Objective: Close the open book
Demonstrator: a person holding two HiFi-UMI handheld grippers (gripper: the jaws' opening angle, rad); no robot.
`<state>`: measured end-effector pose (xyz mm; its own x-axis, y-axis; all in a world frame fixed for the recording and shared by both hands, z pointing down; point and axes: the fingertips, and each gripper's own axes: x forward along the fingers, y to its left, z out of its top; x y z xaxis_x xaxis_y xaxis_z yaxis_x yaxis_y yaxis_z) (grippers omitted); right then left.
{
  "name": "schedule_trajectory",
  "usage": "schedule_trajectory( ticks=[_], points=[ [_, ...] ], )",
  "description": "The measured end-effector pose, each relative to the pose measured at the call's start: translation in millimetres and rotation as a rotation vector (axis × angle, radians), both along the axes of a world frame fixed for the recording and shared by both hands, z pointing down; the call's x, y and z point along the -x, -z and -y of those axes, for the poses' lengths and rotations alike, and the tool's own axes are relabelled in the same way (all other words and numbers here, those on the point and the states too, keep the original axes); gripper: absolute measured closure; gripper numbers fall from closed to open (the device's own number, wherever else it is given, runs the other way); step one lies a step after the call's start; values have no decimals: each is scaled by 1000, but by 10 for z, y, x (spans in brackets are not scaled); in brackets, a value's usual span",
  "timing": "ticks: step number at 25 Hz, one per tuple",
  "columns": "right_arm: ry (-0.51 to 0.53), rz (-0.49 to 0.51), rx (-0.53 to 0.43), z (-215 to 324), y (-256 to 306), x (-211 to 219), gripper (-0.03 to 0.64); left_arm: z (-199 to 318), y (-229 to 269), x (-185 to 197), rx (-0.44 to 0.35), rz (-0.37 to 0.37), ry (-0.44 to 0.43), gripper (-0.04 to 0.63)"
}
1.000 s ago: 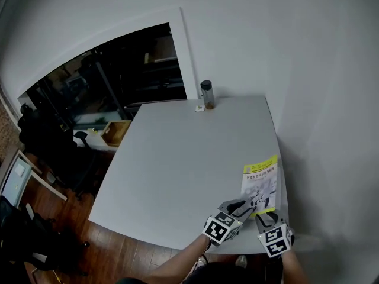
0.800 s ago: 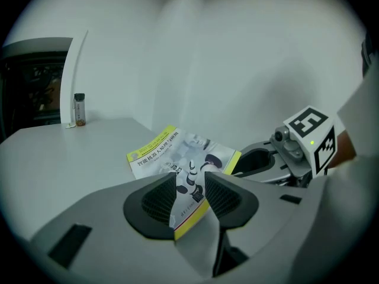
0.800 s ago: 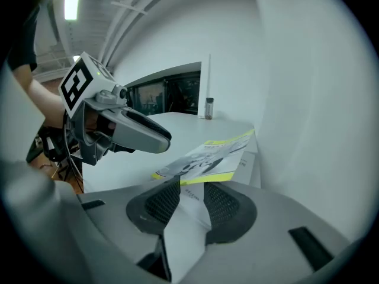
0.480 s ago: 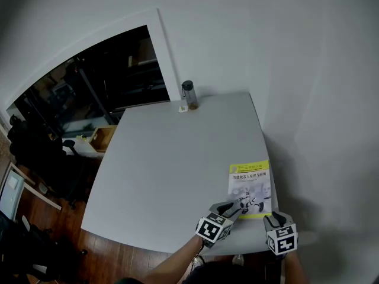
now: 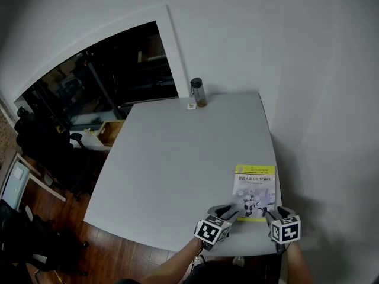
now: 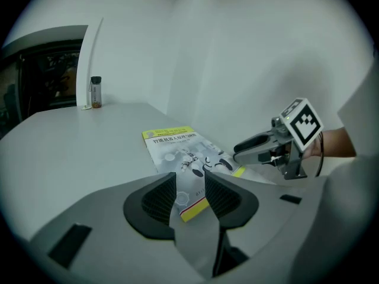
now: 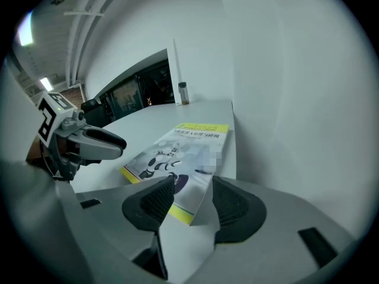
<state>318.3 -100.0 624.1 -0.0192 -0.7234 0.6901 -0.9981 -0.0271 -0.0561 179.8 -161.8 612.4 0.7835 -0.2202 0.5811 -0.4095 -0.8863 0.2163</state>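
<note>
A closed book (image 5: 256, 191) with a yellow and grey cover lies flat near the table's front right corner. It also shows in the left gripper view as the book (image 6: 177, 149) and in the right gripper view as the book (image 7: 186, 144). My left gripper (image 5: 235, 208) hovers over its near left corner, and its jaws (image 6: 190, 193) are open with nothing pressed. My right gripper (image 5: 270, 214) is at the near right corner. Its jaws (image 7: 192, 201) have just been opening, and the book's corner shows in the gap, untouched by the pads.
The grey table (image 5: 177, 158) meets a white wall on the right. A dark-capped bottle (image 5: 197, 92) and a small white item (image 5: 190, 106) stand at its far edge. A dark opening (image 5: 106, 81) lies behind, and a wooden floor (image 5: 118, 253) lies at the left.
My right gripper has shifted toward the book's near right corner and rolled more upright. The left gripper has sunk slightly toward the book. The book lies unmoved.
</note>
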Motion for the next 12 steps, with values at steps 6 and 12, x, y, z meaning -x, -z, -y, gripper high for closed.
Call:
schedule_trajectory(
  ticks=[6,12],
  points=[
    [91,-1,131,80,-276,-12,437,1,4,167,-4,10,48,442],
    [174,-33,143,289,-280,-9,437,53,38,254,-12,12,91,442]
  ],
)
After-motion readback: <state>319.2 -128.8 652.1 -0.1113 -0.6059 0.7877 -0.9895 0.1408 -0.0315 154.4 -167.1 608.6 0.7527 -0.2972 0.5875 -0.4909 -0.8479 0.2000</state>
